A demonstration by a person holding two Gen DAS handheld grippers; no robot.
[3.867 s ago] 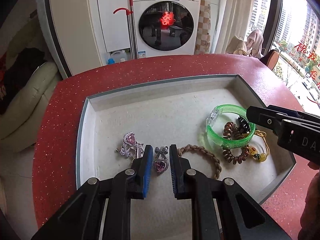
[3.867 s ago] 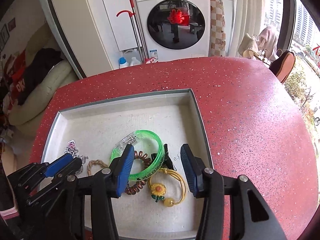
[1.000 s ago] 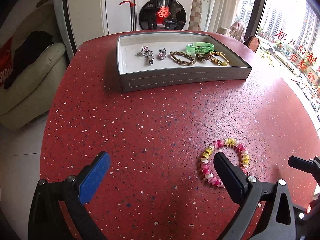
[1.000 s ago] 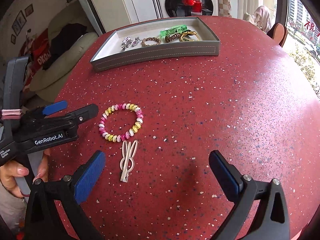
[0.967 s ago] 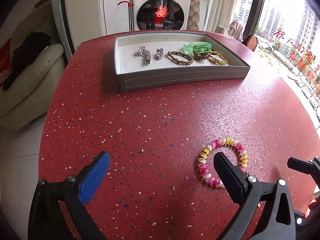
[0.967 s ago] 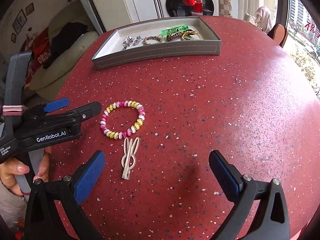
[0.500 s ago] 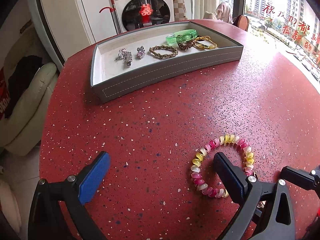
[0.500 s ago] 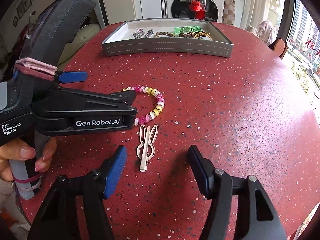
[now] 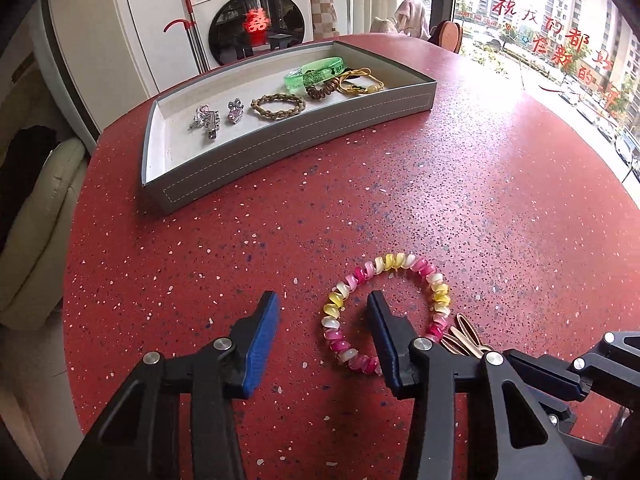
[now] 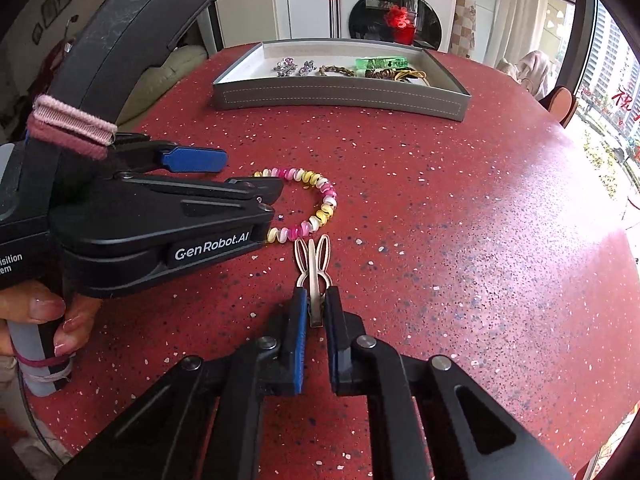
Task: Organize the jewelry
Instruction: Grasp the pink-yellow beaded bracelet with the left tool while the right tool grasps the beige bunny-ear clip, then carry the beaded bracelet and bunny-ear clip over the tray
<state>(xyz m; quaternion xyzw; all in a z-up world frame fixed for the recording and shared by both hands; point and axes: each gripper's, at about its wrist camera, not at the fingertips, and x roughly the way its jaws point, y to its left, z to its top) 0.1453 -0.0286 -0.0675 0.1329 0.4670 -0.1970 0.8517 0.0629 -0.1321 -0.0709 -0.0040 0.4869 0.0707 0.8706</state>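
Left wrist view: a red speckled stone table (image 9: 460, 184) fills the frame, a washing machine (image 9: 256, 12) behind it at top. A grey tray (image 9: 280, 140) sits upper centre. The left gripper (image 9: 322, 320) is closing, its right finger inside the glossy pink-and-yellow bead bracelet (image 9: 400, 264), the bracelet's left side between the pads, untouched.

Right wrist view: low centre, the right gripper (image 10: 316, 312) pinches a flat beige rabbit-eared hair clip (image 10: 314, 268) just below the bracelet.
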